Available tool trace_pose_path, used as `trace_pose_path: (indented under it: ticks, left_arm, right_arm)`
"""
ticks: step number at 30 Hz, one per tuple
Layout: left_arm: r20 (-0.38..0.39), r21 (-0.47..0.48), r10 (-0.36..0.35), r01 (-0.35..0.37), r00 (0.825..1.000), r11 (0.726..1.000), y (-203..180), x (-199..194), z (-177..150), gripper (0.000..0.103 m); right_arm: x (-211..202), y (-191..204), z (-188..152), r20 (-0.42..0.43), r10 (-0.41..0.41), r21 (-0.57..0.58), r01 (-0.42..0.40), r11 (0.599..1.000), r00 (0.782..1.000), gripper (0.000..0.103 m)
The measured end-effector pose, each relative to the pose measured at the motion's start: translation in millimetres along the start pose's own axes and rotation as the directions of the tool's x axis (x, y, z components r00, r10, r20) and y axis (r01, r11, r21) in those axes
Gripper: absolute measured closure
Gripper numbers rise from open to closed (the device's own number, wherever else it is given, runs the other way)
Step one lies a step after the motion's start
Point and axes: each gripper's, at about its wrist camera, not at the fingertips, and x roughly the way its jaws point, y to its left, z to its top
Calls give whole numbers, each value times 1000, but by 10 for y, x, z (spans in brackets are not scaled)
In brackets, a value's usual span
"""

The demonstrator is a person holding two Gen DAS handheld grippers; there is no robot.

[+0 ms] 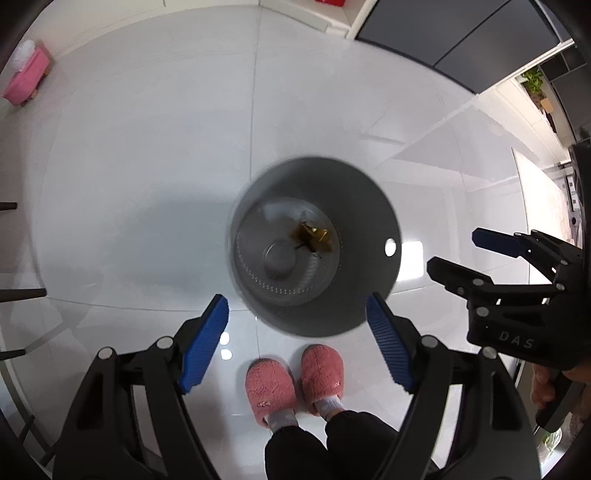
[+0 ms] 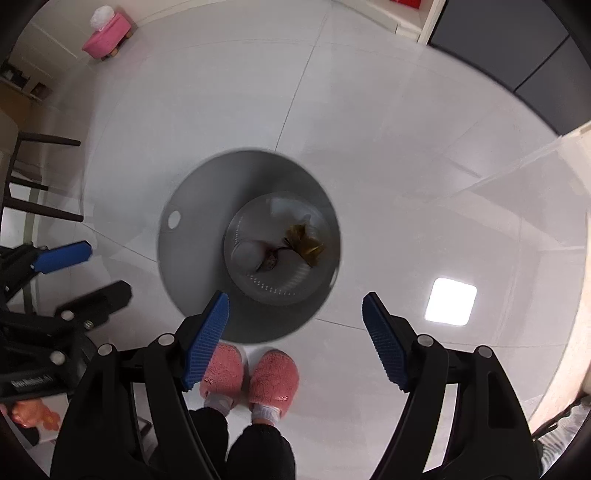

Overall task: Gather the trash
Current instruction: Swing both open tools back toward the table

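Observation:
A grey round trash bin (image 1: 369, 206) stands on the white tiled floor, seen from straight above. At its bottom lies a crumpled yellow-brown wrapper (image 1: 312, 236) beside a pale round piece. My left gripper (image 1: 296, 301) hangs open above the bin's near rim, nothing between its blue pads. To its right, my right gripper (image 1: 453, 249) is open too. In the right wrist view the same bin (image 2: 207, 192) holds the wrapper (image 2: 306, 240), a whitish round item (image 2: 247, 253) and a small dark scrap. My right gripper (image 2: 295, 295) is open and empty over the rim. My left gripper (image 2: 108, 266) is at the left.
The person's feet in pink slippers (image 1: 295, 376) stand just before the bin. A pink stool (image 2: 107, 37) sits far off at the upper left, dark chair legs (image 2: 44, 177) at the left. Grey cabinet fronts (image 1: 461, 33) line the far wall.

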Motion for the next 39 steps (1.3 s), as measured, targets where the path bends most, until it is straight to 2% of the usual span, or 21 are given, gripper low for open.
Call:
trace_pose_path:
  ticks: [5,9,13,16,20,22,24,27,29,30,32,35,37,38,39]
  left_arm:
    - [40,-30,24,-23,999,999,2,-604,-95,26]
    - [93,-68,43,-37,995,997,21,-1305,-237,26]
    - [154,-89,87,-74,984,993,24,-2012,-458,26]
    - [188,-143,123,-97,975,985,85,-2492,-676,26]
    - [210,-251,166,-111,964,962,299,-2935,-1027,26]
    - [220,-326,200,-121,955,938,443,-3176,-1272,26]
    - [229,-406,241,-133,943,904,561,-3417,-1514,26]
    - [231,-530,310,-148,922,835,703,-3743,-1971,26]
    - [227,-622,360,-149,905,768,781,-3986,-2338,26]
    - [220,-661,382,-151,897,735,783,-4070,-2480,26]
    - [204,-742,427,-145,881,655,840,-4271,-2846,26]
    - [173,-846,490,-126,854,519,885,-4538,-3422,26]
    - [136,-898,530,-122,837,422,890,-4657,-3761,26]
    - [114,-921,547,-119,829,372,899,-4723,-3929,26]
    - [92,-943,561,-109,822,314,904,-4786,-4141,26]
  right_arm:
    - [-765,158,-70,56,-10,-24,11,1000,998,31]
    - [-1525,427,-58,119,-16,-76,25,997,993,31]
    - [-2205,771,-76,170,-8,-153,35,988,985,31]
    - [-2675,1062,-139,208,9,-223,38,974,978,31]
    - [-3174,1532,-231,227,72,-340,10,940,971,31]
    - [-3315,1798,-288,219,111,-410,-12,912,969,31]
    - [-3484,2119,-338,201,161,-501,-40,865,966,31]
    - [-3683,2562,-489,182,226,-636,-61,769,957,31]
    - [-3815,2894,-595,159,272,-720,-77,690,949,31]
    - [-3883,3073,-684,143,298,-765,-85,638,944,31]
    - [-4013,3384,-863,109,341,-835,-100,541,934,31]
    - [-4178,3871,-1192,42,393,-916,-121,382,918,31]
    - [-4256,4196,-1454,-14,419,-952,-139,271,908,31]
    - [-4294,4344,-1543,-36,424,-962,-146,231,905,31]
    - [-4334,4508,-1682,-67,432,-971,-158,179,900,31]
